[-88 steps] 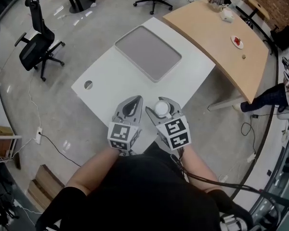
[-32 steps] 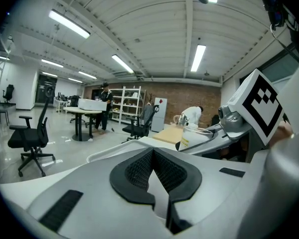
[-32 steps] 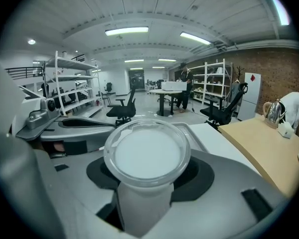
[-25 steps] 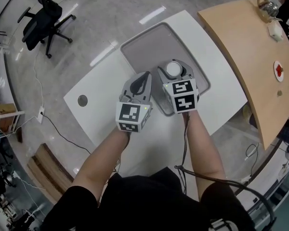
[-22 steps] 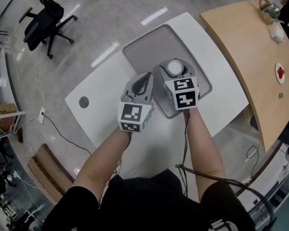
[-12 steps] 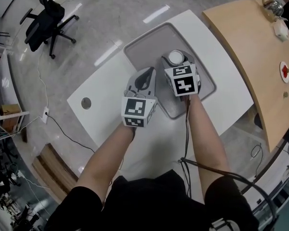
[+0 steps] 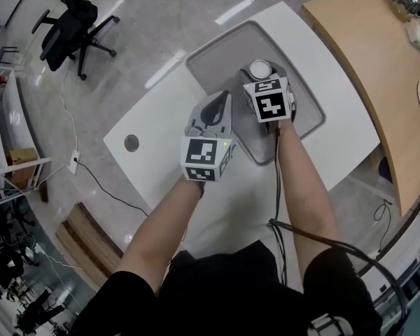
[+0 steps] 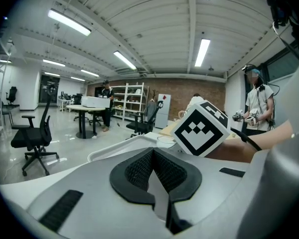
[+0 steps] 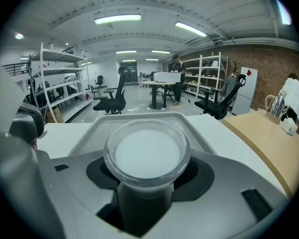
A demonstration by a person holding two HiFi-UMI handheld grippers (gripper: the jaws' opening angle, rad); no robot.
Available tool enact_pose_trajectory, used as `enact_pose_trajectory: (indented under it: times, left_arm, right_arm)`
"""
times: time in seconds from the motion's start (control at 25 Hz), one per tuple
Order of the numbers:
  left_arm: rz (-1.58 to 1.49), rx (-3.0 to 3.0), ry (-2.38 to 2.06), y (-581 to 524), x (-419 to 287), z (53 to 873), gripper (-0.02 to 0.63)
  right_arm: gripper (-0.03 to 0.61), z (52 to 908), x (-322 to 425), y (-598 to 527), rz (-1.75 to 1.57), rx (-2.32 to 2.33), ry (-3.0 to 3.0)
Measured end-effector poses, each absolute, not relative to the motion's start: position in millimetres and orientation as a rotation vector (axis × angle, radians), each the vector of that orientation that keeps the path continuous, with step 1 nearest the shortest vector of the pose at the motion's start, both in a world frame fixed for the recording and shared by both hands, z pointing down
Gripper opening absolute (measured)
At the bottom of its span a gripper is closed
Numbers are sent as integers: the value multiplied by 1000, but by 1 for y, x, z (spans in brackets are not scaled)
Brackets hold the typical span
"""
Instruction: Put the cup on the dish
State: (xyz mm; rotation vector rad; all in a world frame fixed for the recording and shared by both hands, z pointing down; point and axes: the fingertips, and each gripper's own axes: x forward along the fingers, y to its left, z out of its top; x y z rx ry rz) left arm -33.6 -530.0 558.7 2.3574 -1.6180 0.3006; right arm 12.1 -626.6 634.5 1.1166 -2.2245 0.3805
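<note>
White cup (image 9: 147, 153) | in right hand-held gripper (image 7: 261, 74) | now over grey dish (image 7: 217, 53)

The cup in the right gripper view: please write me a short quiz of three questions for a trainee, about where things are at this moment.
1. Which gripper holds the cup? A: the left gripper. B: the right gripper. C: neither of them.
2. True or false: in the head view, the cup lies outside the outline of the grey tray.
3. Fill in the word: the left gripper's jaws are ____, with nothing between them.

Key: 1 B; 2 false, the cup is over the tray; 3 together.
</note>
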Motion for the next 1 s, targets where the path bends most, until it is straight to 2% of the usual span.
enact_pose_trajectory:
  times: [0.72, 1.0]
  left_arm:
    - [308, 2347, -1648, -512, -44, 542, 8]
    - [309, 2371, -1652, -499, -41, 524, 8]
  right_arm:
    - [250, 630, 22, -621, 373, 1192, -2288]
    - [250, 599, 30, -613, 328, 1231, -2314]
